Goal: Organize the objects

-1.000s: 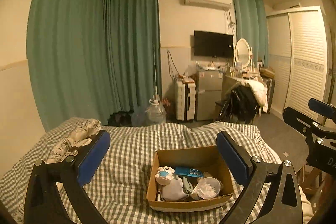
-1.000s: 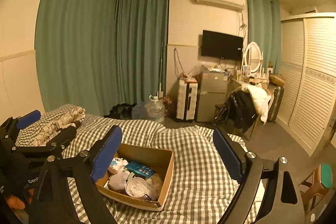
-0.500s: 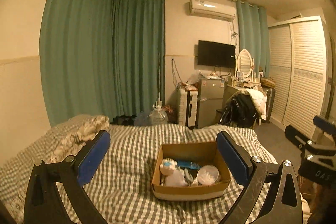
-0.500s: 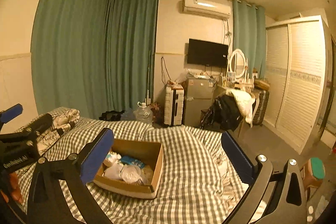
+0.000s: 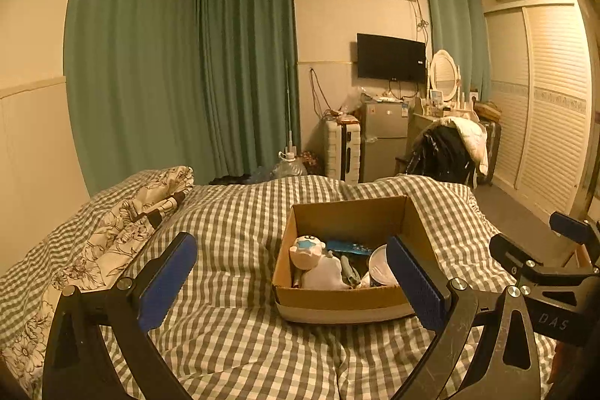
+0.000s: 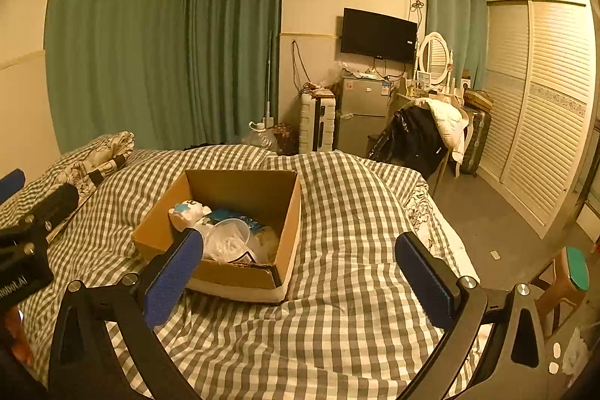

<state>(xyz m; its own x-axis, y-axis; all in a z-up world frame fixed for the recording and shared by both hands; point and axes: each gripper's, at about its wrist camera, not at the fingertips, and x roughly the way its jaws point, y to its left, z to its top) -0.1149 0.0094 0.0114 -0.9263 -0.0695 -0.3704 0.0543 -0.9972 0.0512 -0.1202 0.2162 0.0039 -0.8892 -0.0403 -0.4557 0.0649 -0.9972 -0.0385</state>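
An open cardboard box [image 5: 337,300] sits on the checked bed [image 5: 232,336]; it also shows in the right wrist view [image 6: 240,278]. Inside lie a white toy figure with a blue face patch [image 5: 309,250], a blue flat item [image 5: 345,245] and a clear plastic cup [image 6: 228,238]. My left gripper [image 5: 290,282] is open and empty, hovering in front of the box. My right gripper [image 6: 298,274] is open and empty, just right of the box's near corner. Each gripper shows at the edge of the other's view.
A floral pillow [image 5: 123,212] lies at the bed's left. Beyond the bed stand green curtains [image 5: 180,62], a white suitcase [image 5: 343,150], a small fridge [image 5: 382,137], a chair with clothes [image 5: 446,149] and a louvred wardrobe [image 5: 547,107]. A stool [image 6: 562,283] stands at the right.
Both views have shifted; the box now lies closer and lower in front of both grippers. Both grippers stay open and empty.
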